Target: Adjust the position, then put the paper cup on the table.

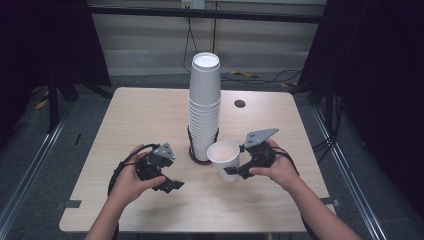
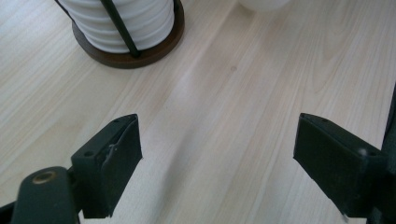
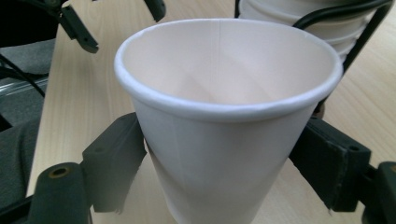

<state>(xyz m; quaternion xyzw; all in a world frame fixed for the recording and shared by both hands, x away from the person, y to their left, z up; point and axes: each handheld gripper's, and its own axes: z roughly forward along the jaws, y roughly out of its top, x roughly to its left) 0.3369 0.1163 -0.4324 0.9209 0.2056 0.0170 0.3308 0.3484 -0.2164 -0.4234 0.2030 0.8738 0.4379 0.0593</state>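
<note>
My right gripper (image 1: 231, 172) has its two black jaws clamped against the sides of a single white paper cup (image 1: 224, 159); in the right gripper view the pads (image 3: 116, 158) press the cup's wall (image 3: 219, 140) below its rolled rim, and the cup sits upright, mouth open toward me. In the high view this cup stands just to the right of the holder and near the table's front half. My left gripper (image 1: 169, 184) is released: in its own view the jaws stand apart over bare wood with nothing between them, low above the light wooden table (image 1: 150, 115) and well apart from the held cup.

Further out stands the tall stack of white paper cups (image 1: 204, 102), nested upside down in a black wire holder on a dark round base (image 2: 140, 53), just behind and left of my held cup.

I judge that I am mid-way through taking one cup away from the stack and placing it. The next move calls for setting it down on open table, keeping it level so the thin wall does not buckle, then easing the right jaws off without tipping it. The left gripper could steady the holder.
</note>
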